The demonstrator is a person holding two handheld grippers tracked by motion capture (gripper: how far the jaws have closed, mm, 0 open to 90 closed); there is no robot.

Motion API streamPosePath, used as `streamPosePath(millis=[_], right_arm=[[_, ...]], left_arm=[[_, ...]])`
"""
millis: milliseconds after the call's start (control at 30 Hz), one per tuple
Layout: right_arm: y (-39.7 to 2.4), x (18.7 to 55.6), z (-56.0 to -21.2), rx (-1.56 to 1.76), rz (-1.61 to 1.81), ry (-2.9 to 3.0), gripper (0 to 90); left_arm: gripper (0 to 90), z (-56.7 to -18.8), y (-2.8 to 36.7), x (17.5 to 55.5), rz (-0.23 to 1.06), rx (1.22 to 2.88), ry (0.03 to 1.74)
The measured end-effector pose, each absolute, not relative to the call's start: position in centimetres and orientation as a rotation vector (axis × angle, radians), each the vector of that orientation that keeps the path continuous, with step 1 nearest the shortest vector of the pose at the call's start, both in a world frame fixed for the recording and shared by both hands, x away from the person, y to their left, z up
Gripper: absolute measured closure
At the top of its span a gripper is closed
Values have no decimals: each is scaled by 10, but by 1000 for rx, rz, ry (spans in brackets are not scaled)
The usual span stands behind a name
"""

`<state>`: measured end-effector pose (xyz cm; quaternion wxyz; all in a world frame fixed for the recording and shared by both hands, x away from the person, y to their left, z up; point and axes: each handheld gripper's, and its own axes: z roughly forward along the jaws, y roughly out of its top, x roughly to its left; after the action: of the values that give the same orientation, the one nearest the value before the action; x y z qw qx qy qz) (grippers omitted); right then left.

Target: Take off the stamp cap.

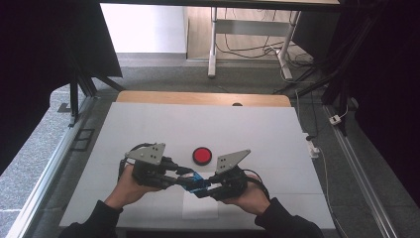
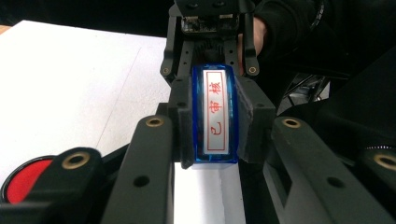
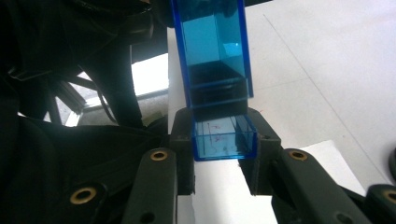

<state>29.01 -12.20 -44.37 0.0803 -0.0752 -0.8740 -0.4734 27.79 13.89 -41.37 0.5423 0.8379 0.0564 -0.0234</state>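
1. Blue stamp (image 2: 215, 114) sat nearest the lens, held above the table between both grippers, over a white paper sheet (image 1: 199, 207). Printed face w/ red characters faced the left gripper view.
2. Left gripper (image 1: 184, 179): jaws closed down on one end of the stamp, pads pressing its blue sides.
3. Right gripper (image 1: 204, 190): jaws likewise clamped on the clear blue cap end (image 3: 224, 137).
4. Key relation: stamp's long axis ran gripper to gripper, roughly level, left-right across the table (image 1: 148, 129). Each hand held its own end, so neither was nearer.
5. Judgement: next move prob. a straight pull apart along that axis; any twist could jam the cap.
6. Red ink pad (image 1: 201, 155) lay just beyond the grippers, apart from both.
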Motion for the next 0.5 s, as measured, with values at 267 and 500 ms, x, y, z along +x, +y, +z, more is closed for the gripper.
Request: streamPosePath(millis=[267,500], right_arm=[[-126,287,-442,-216,-1443,-2682,689],[-130,286,-441,-218,-1453,-2728,689]], left_arm=[[711,-412,141,277,-37,1988,179],[710,-413,141,277,-21,1993,203]])
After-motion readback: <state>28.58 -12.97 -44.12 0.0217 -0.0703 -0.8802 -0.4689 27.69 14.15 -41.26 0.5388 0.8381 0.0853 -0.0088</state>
